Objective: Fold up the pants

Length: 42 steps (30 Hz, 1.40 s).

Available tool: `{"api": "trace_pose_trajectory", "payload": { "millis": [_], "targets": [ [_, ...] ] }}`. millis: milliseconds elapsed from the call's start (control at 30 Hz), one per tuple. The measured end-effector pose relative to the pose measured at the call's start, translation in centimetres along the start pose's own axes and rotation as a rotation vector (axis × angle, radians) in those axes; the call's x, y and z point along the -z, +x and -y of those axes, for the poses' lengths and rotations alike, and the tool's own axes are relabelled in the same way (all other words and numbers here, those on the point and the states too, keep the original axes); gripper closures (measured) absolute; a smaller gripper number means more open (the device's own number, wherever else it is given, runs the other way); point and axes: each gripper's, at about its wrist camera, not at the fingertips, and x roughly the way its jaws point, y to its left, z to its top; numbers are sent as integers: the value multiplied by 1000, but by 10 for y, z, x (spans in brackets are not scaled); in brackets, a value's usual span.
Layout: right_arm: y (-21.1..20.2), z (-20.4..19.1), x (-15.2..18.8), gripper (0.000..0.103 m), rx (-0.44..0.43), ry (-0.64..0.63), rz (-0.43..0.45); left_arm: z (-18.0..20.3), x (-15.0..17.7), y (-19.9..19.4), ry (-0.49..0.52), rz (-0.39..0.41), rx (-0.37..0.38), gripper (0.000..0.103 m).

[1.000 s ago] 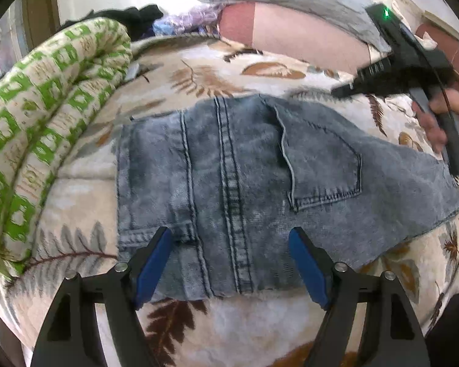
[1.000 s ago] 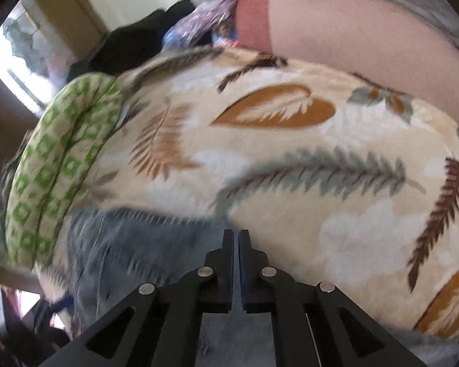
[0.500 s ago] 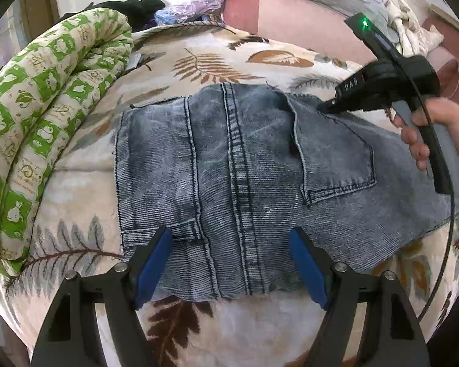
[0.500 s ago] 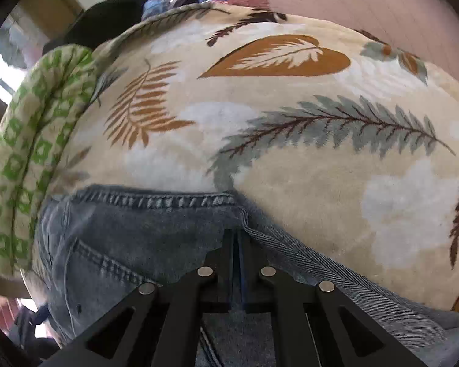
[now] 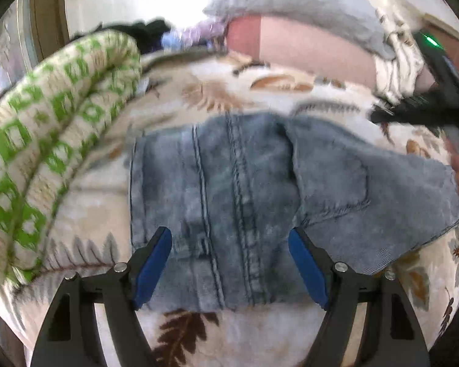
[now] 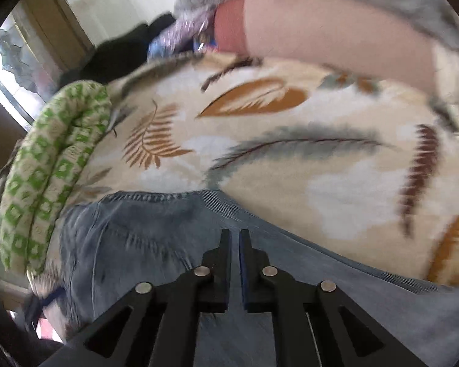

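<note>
I keep my left gripper (image 5: 229, 263) spread wide above the folded pants (image 5: 260, 198) (nothing pinched) while my right gripper (image 6: 234, 244) is opening empty, so smooth before squaring the edges

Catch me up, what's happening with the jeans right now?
A person is folding jeans on a leaf-print blanket, with a gripper in each hand. The jeans lie folded into a compact block. The left gripper hangs wide open over their near edge, nothing pinched. The right gripper sits above the far right part of the denim, its jaws just starting to open with a thin gap and no cloth visibly between them. A rolled green-checked quilt lies along the left side.
</note>
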Motion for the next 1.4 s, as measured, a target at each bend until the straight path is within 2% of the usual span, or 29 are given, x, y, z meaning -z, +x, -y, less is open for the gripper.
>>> {"api": "trace_pose_trajectory", "payload": {
  "millis": [67, 133, 167, 233, 333, 433, 533, 600, 700, 900, 1000, 1100, 1200, 1300, 1333, 1400],
  "targets": [
    [-34, 25, 16, 76, 12, 25, 28, 5, -2, -4, 10, 11, 14, 24],
    [-67, 55, 35, 42, 60, 53, 53, 10, -2, -3, 17, 10, 27, 24],
    [-82, 70, 47, 40, 87, 68, 71, 13, -2, -3, 24, 8, 32, 24],
    [-106, 100, 69, 40, 140, 101, 92, 25, -3, 2, 66, -13, 35, 24],
    [-124, 146, 100, 40, 190, 200, 74, 36, -4, 12, 97, -44, 4, 24],
    [-126, 178, 126, 40, 242, 282, 63, 40, -3, 24, 123, -82, -39, 23],
    [-122, 204, 147, 40, 293, 355, 54, 39, -1, 28, 130, -91, -50, 22],
    [-114, 214, 159, 43, 334, 368, 34, 41, 0, 31, 158, -97, -62, 21],
    [-105, 224, 172, 44, 324, 376, 25, 40, -1, 35, 150, -113, -60, 20],
    [-99, 216, 186, 43, 353, 332, 31, 38, -3, 38, 119, -115, -50, 19],
    [-105, 220, 193, 43, 314, 350, 59, 38, -2, 36, 117, -103, -46, 19],
    [-118, 230, 196, 43, 229, 416, 115, 41, -3, 27, 140, -100, -55, 19],
    [-149, 239, 211, 42, 118, 512, 266, 53, -9, 9, 204, -70, -70, 19],
    [-172, 252, 227, 42, 12, 655, 370, 77, -30, -12, 267, -4, -25, 19],
    [-177, 256, 235, 40, -53, 711, 415, 87, -38, -15, 281, 9, -2, 19],
    [-179, 261, 249, 39, -128, 815, 453, 114, -57, -18, 321, 21, 65, 19]
  ]
}}
